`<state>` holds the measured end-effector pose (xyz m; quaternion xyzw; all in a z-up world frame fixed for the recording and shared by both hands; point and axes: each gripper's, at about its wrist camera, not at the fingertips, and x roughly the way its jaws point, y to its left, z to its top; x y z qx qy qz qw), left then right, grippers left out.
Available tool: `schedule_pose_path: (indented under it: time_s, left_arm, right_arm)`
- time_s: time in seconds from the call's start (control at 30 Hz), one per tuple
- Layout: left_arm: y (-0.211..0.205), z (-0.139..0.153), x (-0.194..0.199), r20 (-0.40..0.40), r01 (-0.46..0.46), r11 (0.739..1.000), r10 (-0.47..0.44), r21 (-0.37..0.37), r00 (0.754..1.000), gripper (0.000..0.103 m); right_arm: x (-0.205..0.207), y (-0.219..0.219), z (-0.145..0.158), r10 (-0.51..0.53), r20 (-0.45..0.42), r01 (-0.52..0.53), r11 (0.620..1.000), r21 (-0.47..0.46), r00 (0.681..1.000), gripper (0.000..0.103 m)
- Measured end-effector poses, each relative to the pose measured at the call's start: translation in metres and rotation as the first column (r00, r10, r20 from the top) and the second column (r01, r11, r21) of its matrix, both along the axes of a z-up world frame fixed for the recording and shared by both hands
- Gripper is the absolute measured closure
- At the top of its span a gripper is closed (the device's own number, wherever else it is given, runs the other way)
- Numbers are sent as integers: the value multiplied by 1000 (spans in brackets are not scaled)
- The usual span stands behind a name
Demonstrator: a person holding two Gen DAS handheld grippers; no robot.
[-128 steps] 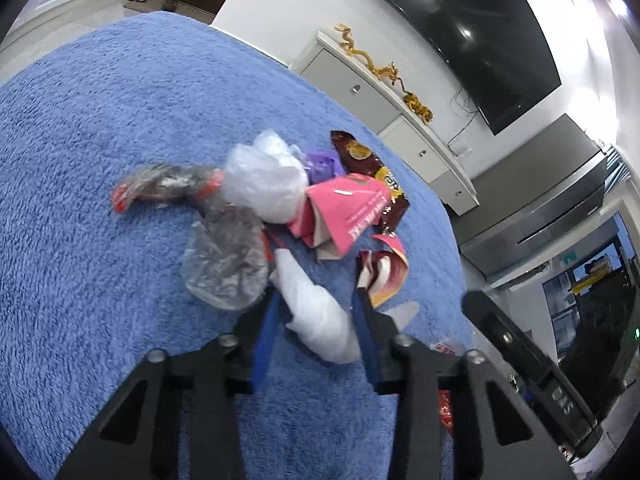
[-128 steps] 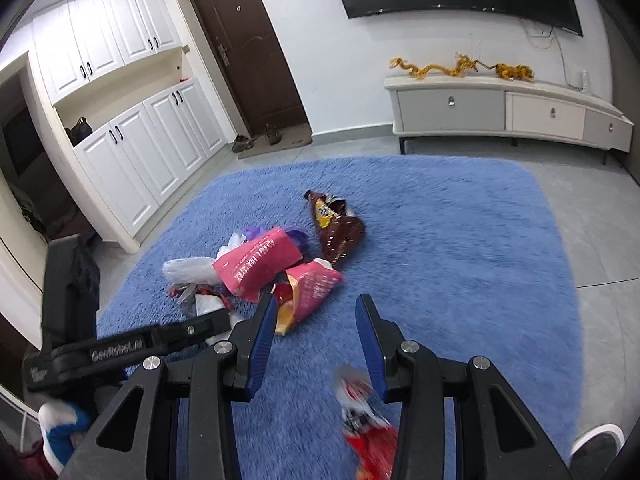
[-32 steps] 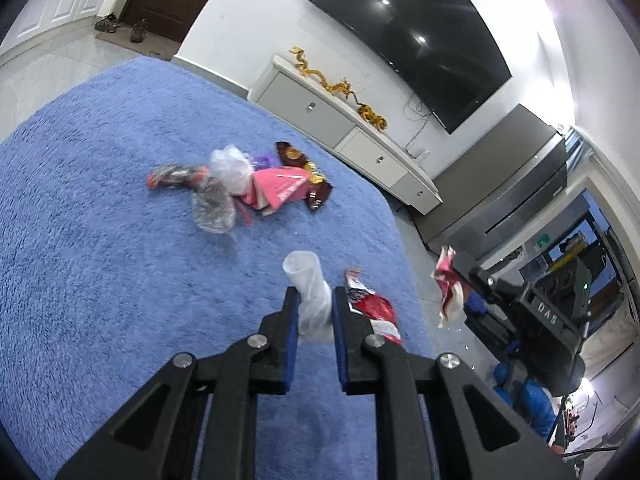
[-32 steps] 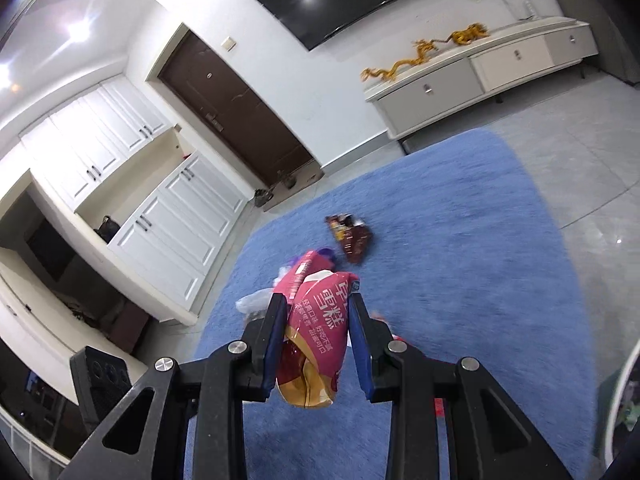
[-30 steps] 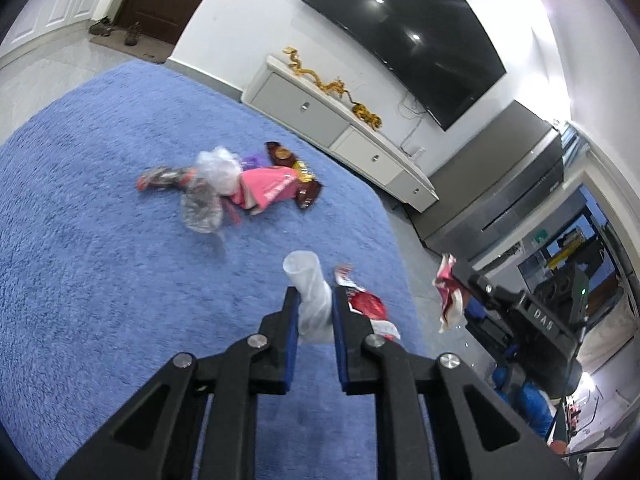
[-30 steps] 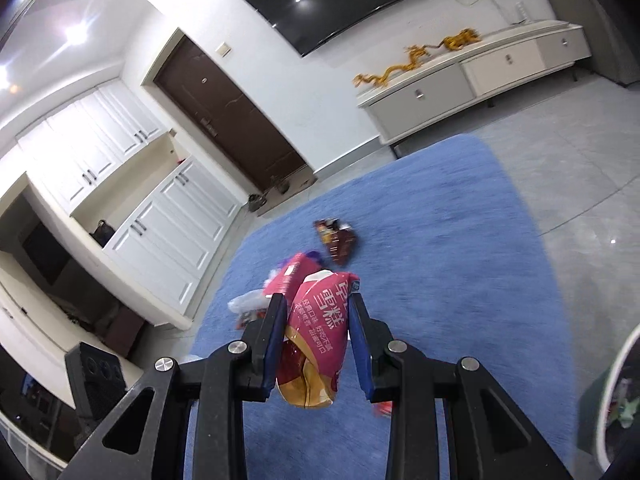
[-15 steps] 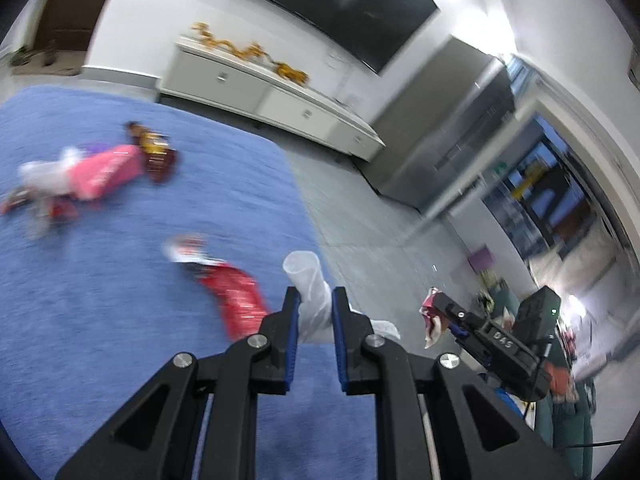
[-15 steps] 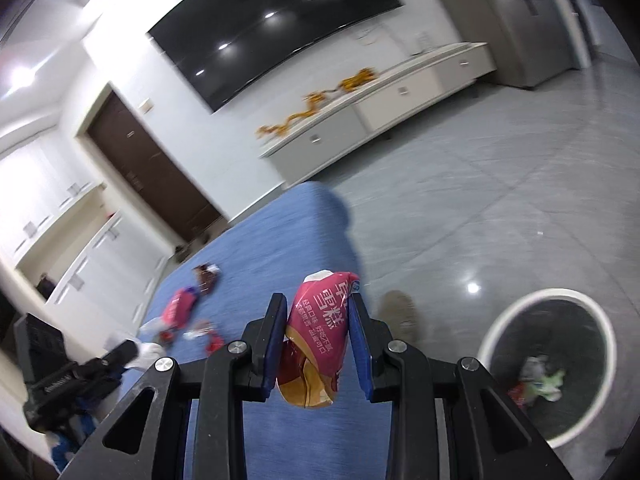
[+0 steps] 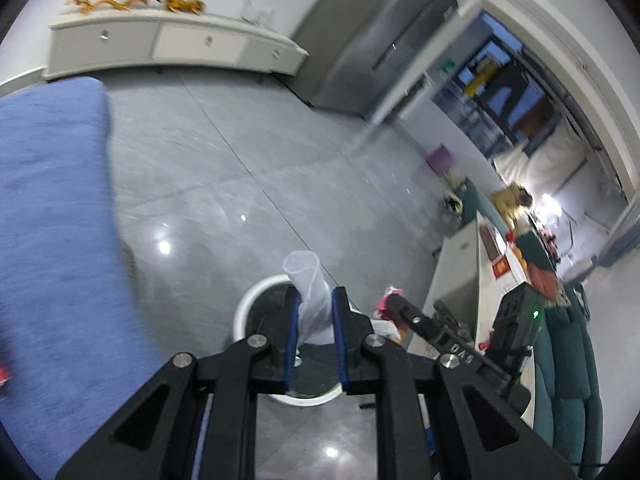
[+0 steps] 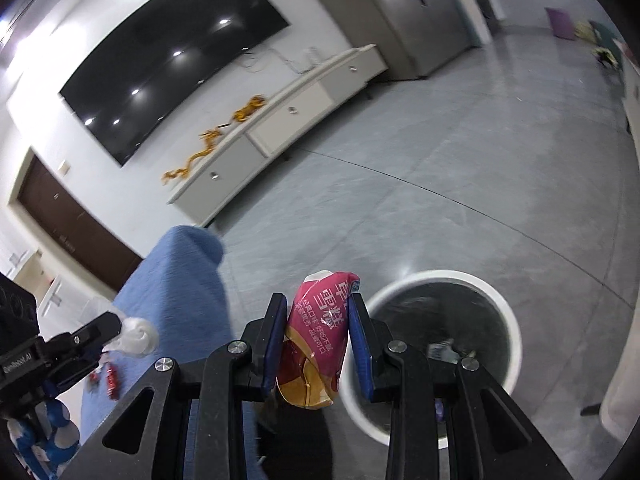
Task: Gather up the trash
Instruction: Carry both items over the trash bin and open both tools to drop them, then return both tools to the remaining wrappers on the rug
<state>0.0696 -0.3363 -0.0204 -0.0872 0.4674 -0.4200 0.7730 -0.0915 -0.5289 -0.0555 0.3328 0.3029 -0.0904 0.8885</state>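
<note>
Trash in both claws: the left gripper [image 9: 313,312] pinches a crumpled white plastic cup [image 9: 307,285], long axis pointing away over the white-rimmed bin [image 9: 256,295]; the right gripper [image 10: 319,312] clamps a pink snack wrapper [image 10: 320,332], upright lengthwise, printed with white Chinese characters, beside the bin.

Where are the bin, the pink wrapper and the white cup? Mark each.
bin [image 10: 505,312]: right wrist view, on its white rim.
pink wrapper [image 10: 322,328]: right wrist view, on its printed face.
white cup [image 9: 310,292]: left wrist view, on its side wall.
</note>
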Motion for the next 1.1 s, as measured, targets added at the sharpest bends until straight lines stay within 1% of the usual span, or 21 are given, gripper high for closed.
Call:
schedule_pose_path:
  time_s: [0.17,0.23,0.3,0.37,0.43,0.47,0.57,0.67,0.73,0.87,1.0,1.1]
  left_arm:
    - [-61,-27,1,-43,69,997,-67,25,997,87]
    - [-76,-37,2,-64,89,996,-88,27,994,87]
    - [-95,-47,1,-79,110,993,-107,39,991,87]
    - [-105,-53,-1,-89,125,991,-120,46,989,79]
    - [-109,-60,-1,-108,129,991,-123,45,986,50]
    - [-108,-63,-2,-111,125,991,-119,45,987,46]
    - [-115,-66,-5,-112,130,990,-123,52,986,46]
    - [-115,-65,-7,-106,129,990,-122,63,987,46]
    - [-111,-63,-8,-90,124,990,-117,68,989,46]
    - [-97,-51,-12,-32,96,992,-94,77,995,46]
    - [-77,-32,-18,52,44,996,-48,72,997,46]
    - [-54,-14,-24,131,-15,998,7,57,991,46]
  right_arm:
    - [-6,-27,-31,-45,-47,48,998,47,998,74]
    - [-9,-36,-42,-54,-65,58,996,62,996,74]
    - [-10,-41,-50,-61,-83,67,995,72,995,71]
    - [-11,-46,-57,-78,-108,85,994,68,991,70]
    - [-13,-50,-62,-89,-121,99,992,77,989,70]
    - [-13,-51,-64,-95,-126,105,991,80,988,67]
    - [-16,-54,-66,-108,-133,119,990,79,985,63]
    - [-19,-57,-66,-114,-137,124,989,74,984,63]
    - [-18,-55,-63,-117,-135,127,989,72,984,62]
    - [-22,-51,-57,-116,-125,125,990,65,985,62]
    - [-24,-41,-40,-101,-109,104,995,14,989,62]
    - [-24,-28,-21,-91,-91,87,995,-42,992,62]
